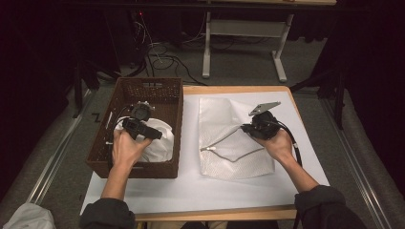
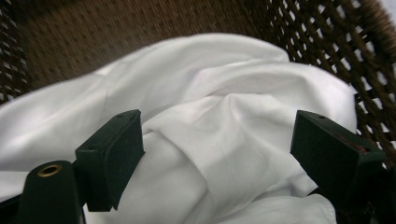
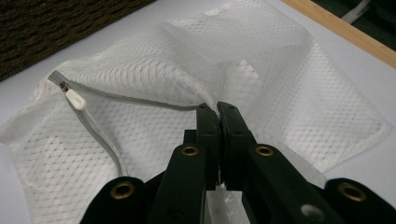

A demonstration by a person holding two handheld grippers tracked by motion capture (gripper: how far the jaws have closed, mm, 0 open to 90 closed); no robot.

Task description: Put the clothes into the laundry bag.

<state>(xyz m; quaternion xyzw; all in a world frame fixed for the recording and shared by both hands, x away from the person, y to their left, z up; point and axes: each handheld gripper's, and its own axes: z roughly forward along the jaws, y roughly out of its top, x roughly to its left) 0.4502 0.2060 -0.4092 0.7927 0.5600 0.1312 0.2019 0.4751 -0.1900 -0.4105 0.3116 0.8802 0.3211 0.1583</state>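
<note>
1. Dark sleeves come in at the bottom of the high view; I run both grippers from there, so I read the scene outward from my forearms.
2. My left gripper [image 1: 138, 125] sits at centre left of the high view, down inside the woven basket [image 1: 172, 102]. In the left gripper view its jaws stand wide apart, released, with nothing between them yet.
3. The white cloth [image 2: 224, 126] lies bunched in the basket, filling the middle of the left gripper view; a raised fold sits between the open jaws, close to both pads.
4. My right gripper [image 1: 253, 126] is right of centre in the high view. In the right gripper view its jaws are clenched on the upper edge of the mesh laundry bag [image 3: 299, 93], lifting one lip of the opening.
5. The bag lies flat on the white table cover [image 1: 191, 186], just right of the basket. Its grey zipper [image 3: 93, 121] is undone, with the white pull [image 3: 74, 99] at the left of the right gripper view.
6. As I judge it, the bag is opened and held ready, while the cloth is not yet gripped. Left to do: pinch the cloth, lift it out of the basket, feed it into the bag, zip up.
7. Farthest, at the top of the high view, cables [image 1: 162, 55] trail over the floor beside a table frame [image 1: 206, 47].
</note>
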